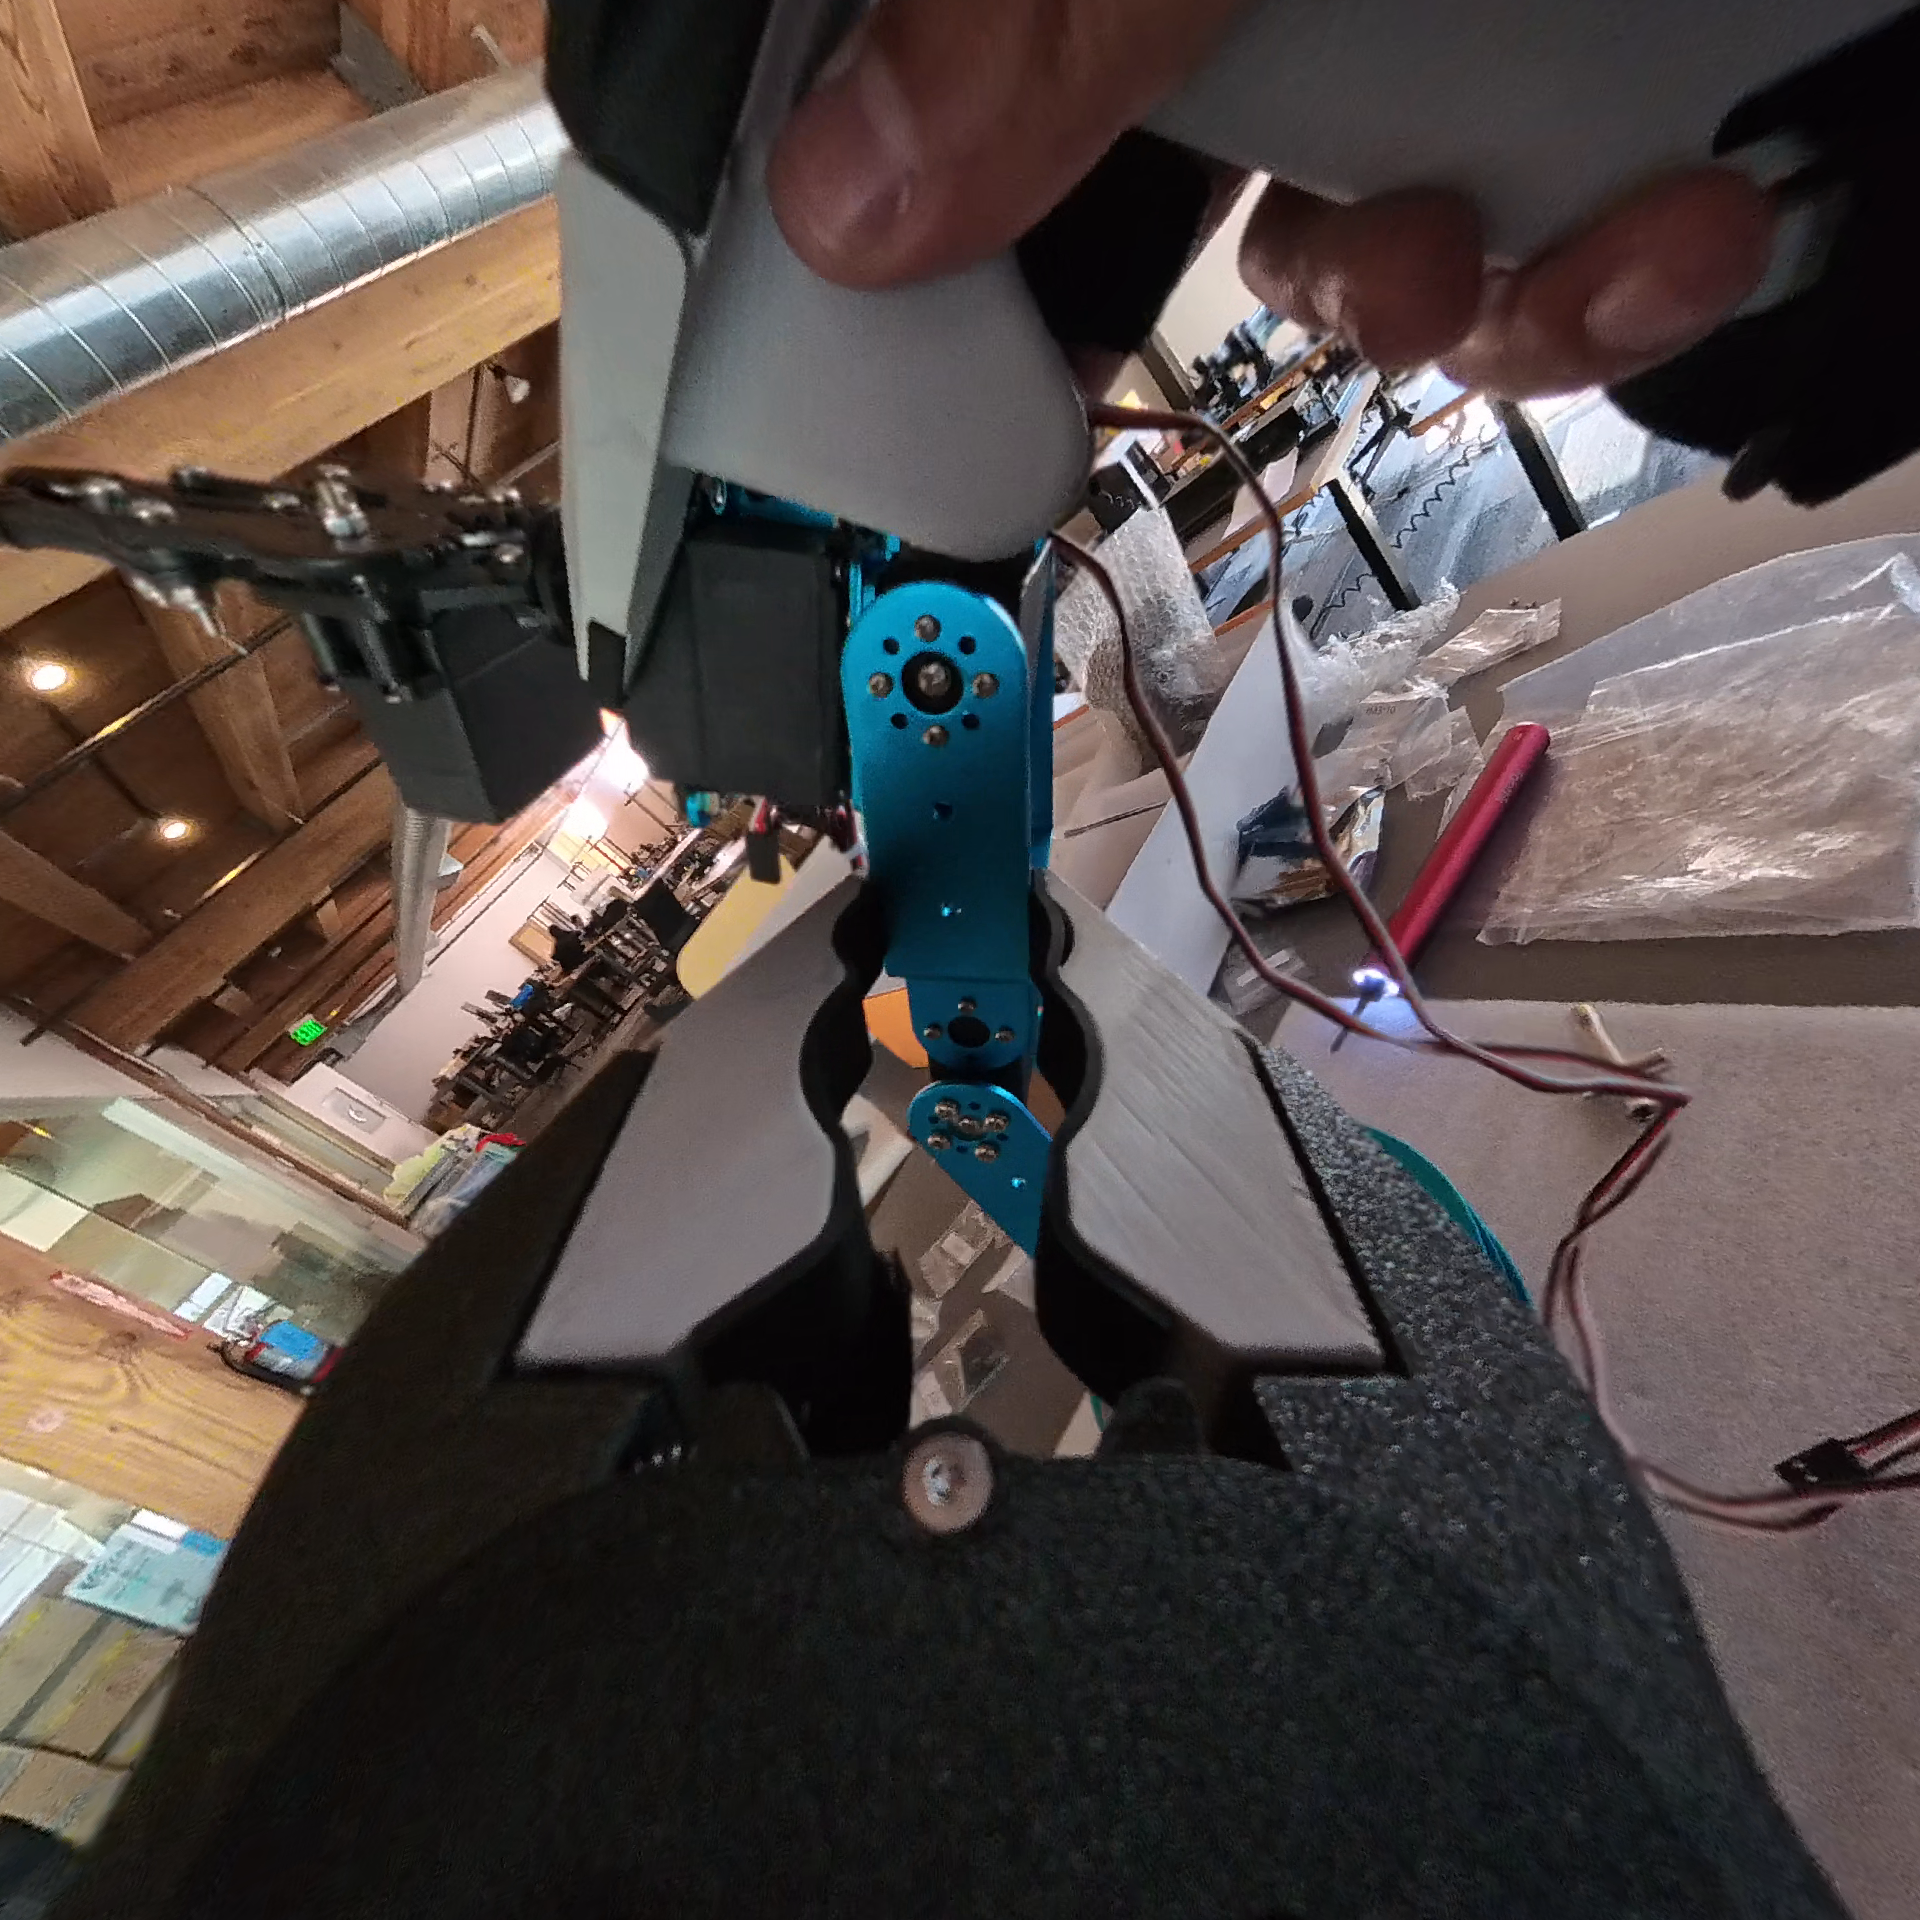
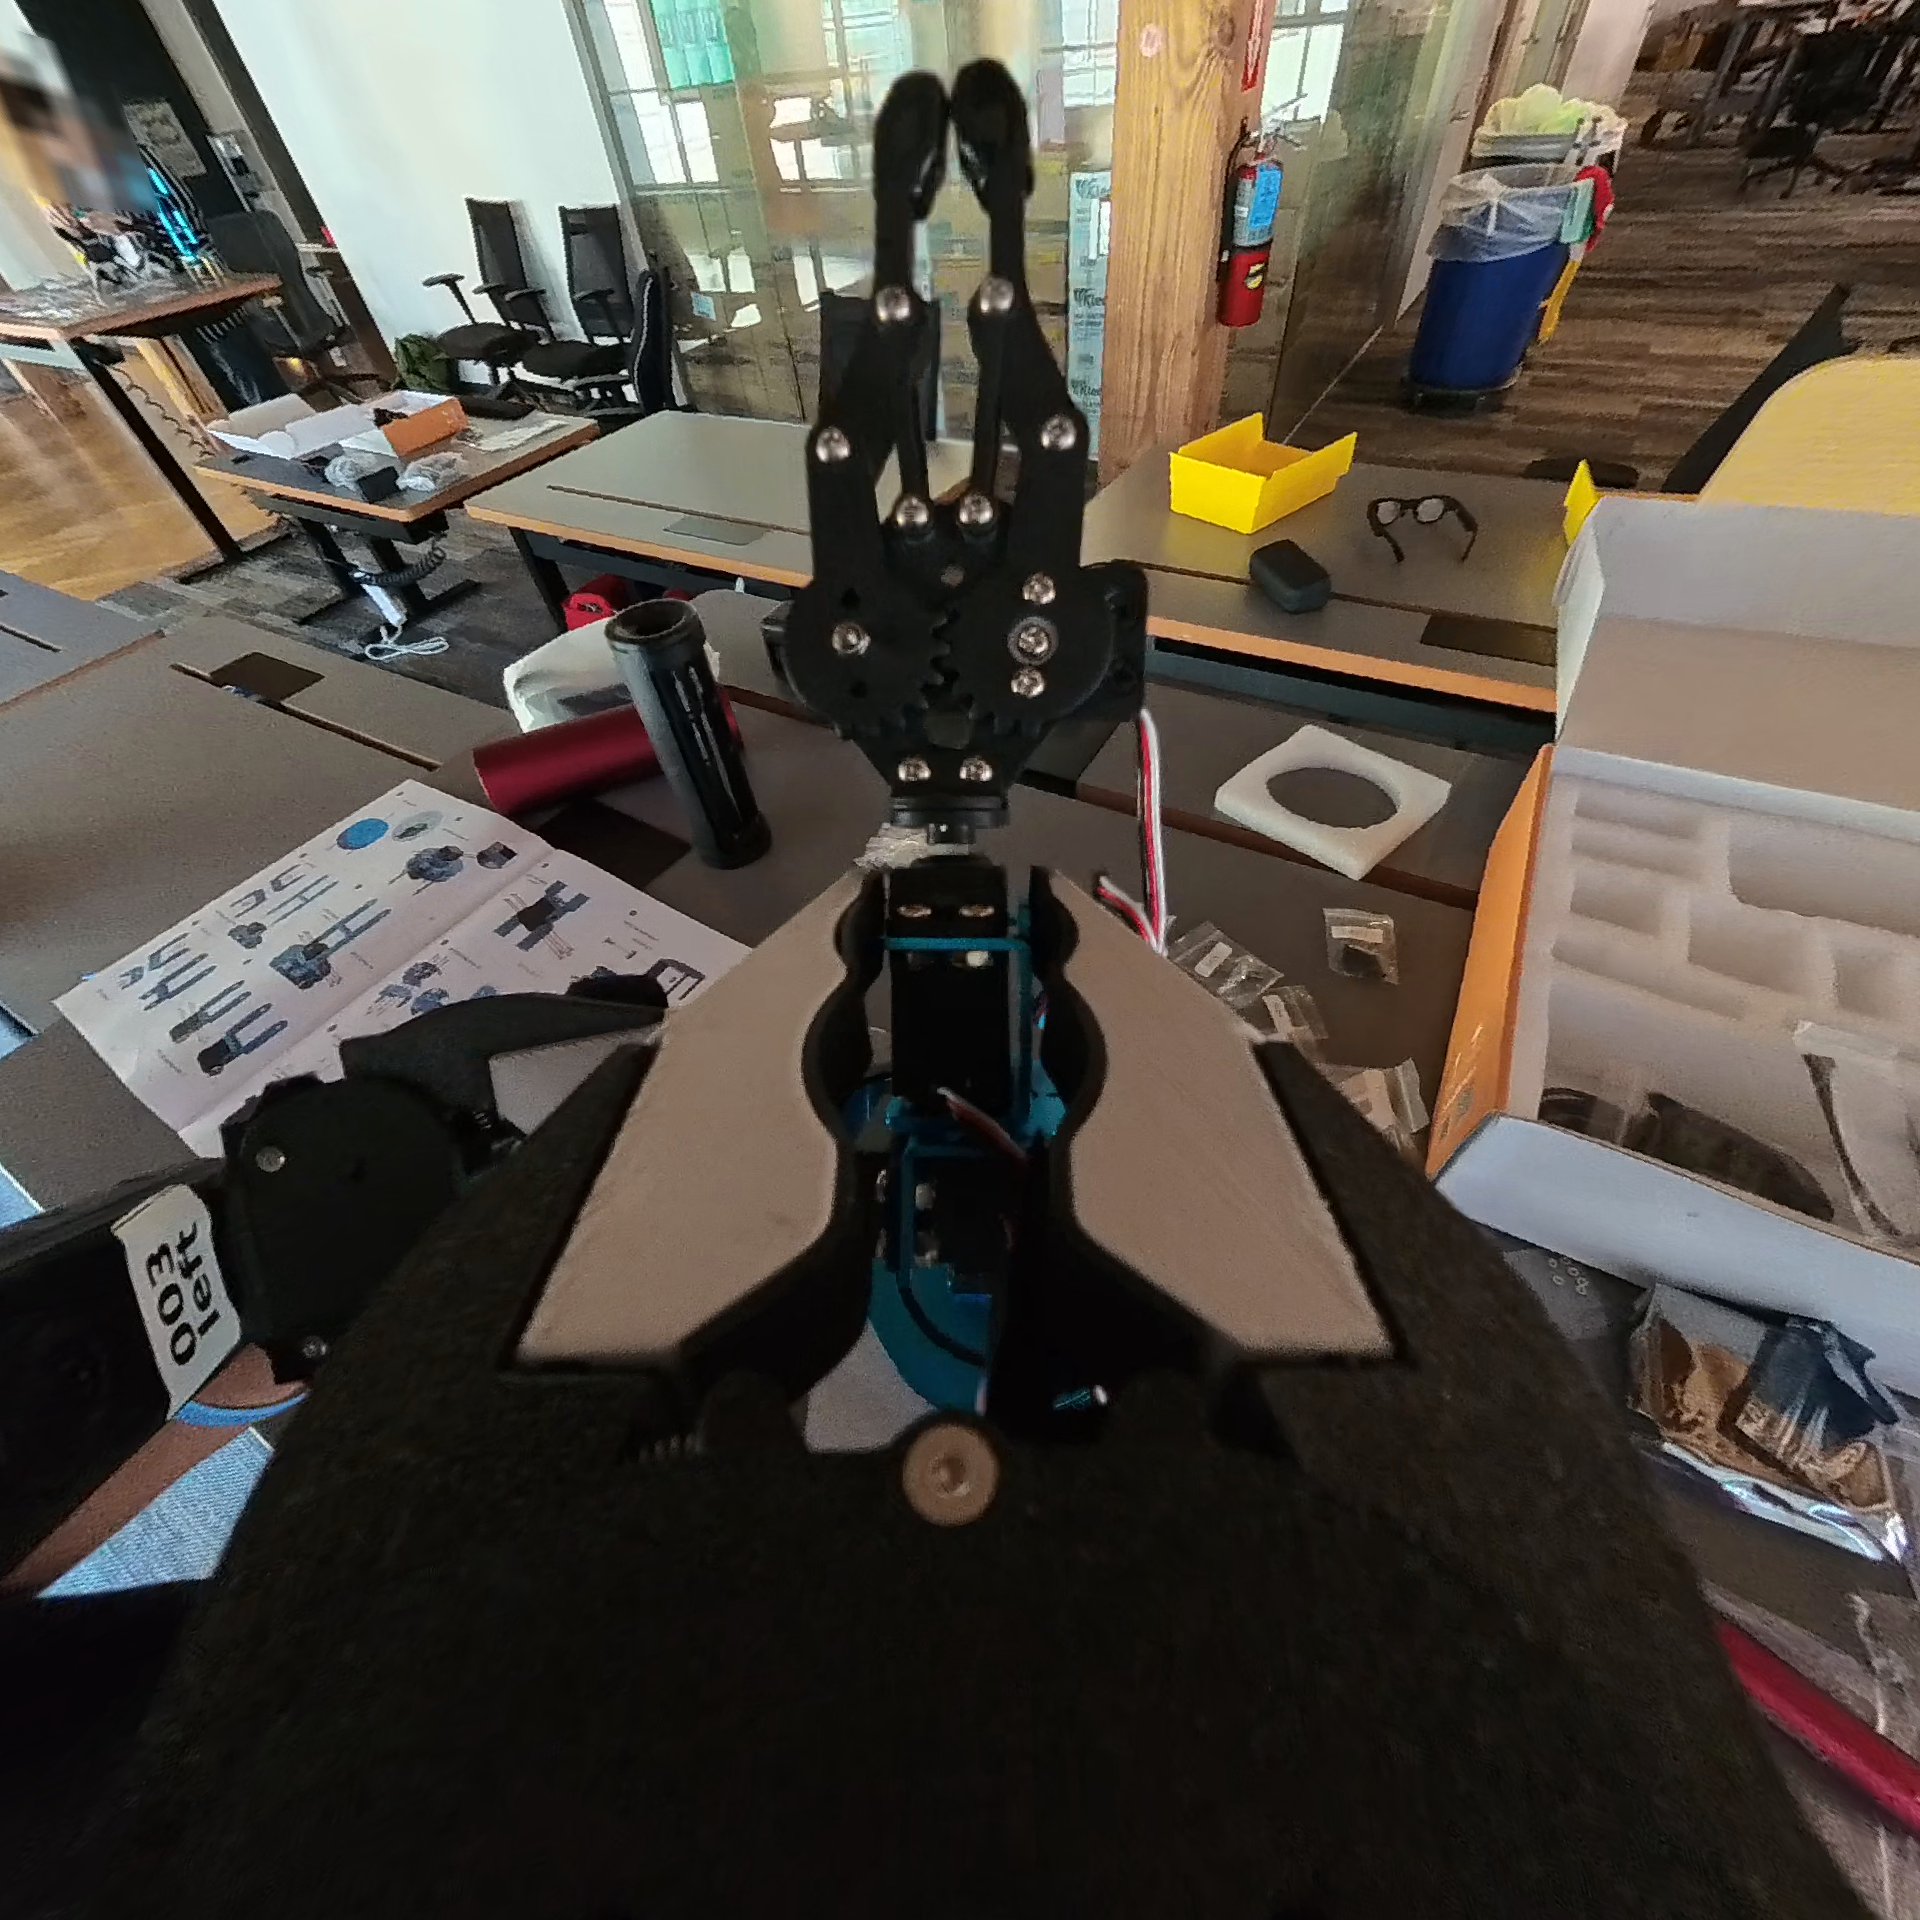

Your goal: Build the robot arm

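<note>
Both grippers hold one small robot arm kit. In the left wrist view my left gripper is shut on its blue metal bracket, with black servos beyond. The kit's black claw sticks out to the left. My right gripper's grey body and a person's fingers fill the top. In the right wrist view my right gripper is shut on the black servo in the blue frame, and the claw stands upright above, its tips together. My left gripper's body shows lower left.
Red-and-brown servo wires hang to the right. On the table are a red tube, a black cylinder, an instruction sheet, a white foam ring, small parts bags and an orange-and-white box. Across from one pair of fingers to the other is roughly 7 cm.
</note>
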Demonstrator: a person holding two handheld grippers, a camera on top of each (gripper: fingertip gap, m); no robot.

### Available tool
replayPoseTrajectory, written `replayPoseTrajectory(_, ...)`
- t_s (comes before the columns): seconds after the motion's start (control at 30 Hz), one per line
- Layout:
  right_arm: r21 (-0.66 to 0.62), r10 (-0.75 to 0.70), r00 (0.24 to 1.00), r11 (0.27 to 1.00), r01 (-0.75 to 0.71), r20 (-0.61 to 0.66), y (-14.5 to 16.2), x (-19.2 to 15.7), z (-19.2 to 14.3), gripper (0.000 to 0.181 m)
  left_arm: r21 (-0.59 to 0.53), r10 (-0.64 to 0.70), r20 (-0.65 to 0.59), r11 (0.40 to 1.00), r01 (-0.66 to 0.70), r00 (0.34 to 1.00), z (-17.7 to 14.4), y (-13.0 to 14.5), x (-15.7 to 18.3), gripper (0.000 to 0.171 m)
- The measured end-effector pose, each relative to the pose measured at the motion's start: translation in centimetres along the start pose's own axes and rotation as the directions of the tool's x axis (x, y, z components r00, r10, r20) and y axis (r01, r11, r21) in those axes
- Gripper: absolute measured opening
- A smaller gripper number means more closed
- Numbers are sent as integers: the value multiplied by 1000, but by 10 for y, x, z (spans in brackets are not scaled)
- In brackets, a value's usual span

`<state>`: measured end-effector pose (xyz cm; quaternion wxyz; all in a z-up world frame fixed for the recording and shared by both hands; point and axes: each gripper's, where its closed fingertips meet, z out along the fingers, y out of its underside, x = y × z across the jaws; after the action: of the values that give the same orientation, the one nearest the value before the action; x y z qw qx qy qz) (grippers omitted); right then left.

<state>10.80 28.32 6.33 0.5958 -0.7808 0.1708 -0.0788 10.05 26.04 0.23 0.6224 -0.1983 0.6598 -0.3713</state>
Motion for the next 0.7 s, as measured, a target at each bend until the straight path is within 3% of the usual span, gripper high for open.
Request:
replayPoseTrajectory(0.23, 25, 5, 1000, 1000, -5, -18, 3, -1, -9, 26, 11, -75, -20, 997, 75, 997, -3, -5, 7, 28)
replayPoseTrajectory(0.3, 19, 0, 1000, 1000, 0, -12, 3, -4, -8, 26, -8, -183, -47, 983, 183, 982, -6, -1, 9, 31)
replayPoseTrajectory(0.37, 19, -5, 999, 1000, 6, -33, 2, -2, -8, 26, -40, -349, -69, 937, 347, 935, -12, 15, 9, 57)
replayPoseTrajectory(0.4, 23, -3, 999, 1000, 4, -38, 2, -1, -9, 26, -69, -432, -79, 901, 428, 898, -14, 29, 11, 62)
replayPoseTrajectory(0.53, 13, 27, 999, 1000, -27, -27, 2, 2, -9, 27, -157, -650, -173, 760, 630, 740, -3, 68, 28, 42)
replayPoseTrajectory(0.63, 20, 51, 999, 999, -51, 0, -1, 0, -9, 29, -150, -600, -244, 799, 582, 762, 4, 66, 35, 27)
replayPoseTrajectory(0.7, 96, 48, 998, 994, -51, 38, -13, -5, -17, 44, -155, -570, -245, 822, 548, 784, 5, 68, 34, 27)
